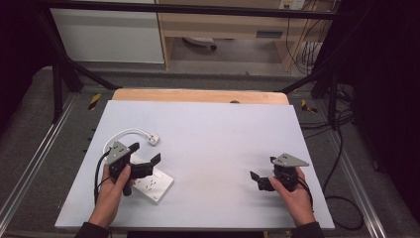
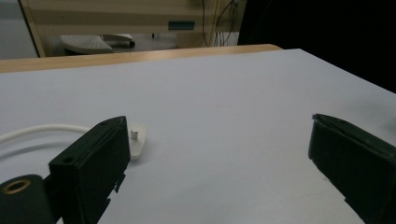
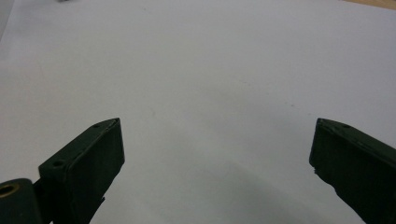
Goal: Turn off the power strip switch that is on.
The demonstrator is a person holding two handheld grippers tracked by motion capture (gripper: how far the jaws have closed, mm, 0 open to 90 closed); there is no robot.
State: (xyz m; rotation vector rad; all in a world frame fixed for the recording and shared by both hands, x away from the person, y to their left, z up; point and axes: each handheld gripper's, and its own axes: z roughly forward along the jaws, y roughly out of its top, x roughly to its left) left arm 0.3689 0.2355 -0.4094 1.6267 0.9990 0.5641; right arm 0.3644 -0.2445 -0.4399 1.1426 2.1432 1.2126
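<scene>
The flat white rectangular power strip [image 1: 154, 184] lies on the pale grey table [image 1: 213, 134], toward the table's left front part, and serves here as the landmark. Its white round cable [image 1: 124, 134] loops away behind it, toward the far side of the table, and ends in a white moulded plug [image 1: 153, 139] that rests on the table surface well behind the strip.

The left claw [image 1: 147, 153] hovers just behind and above the strip's left end, held by the person's left hand [image 1: 113, 191], which sits at the strip's near left side. Its jaws stand wide apart with nothing between them. In the left gripper view the same claw [image 2: 219, 154] looks out over bare table, and the white plug [image 2: 137, 141] shows just past the left jaw, apart from it.

The right claw [image 1: 261, 173] is far to the right of the strip, well apart from it, gripped by the right hand [image 1: 292, 191]. In the right gripper view this claw [image 3: 217, 154] is also spread wide and holds nothing, with plain table surface beneath it.
</scene>
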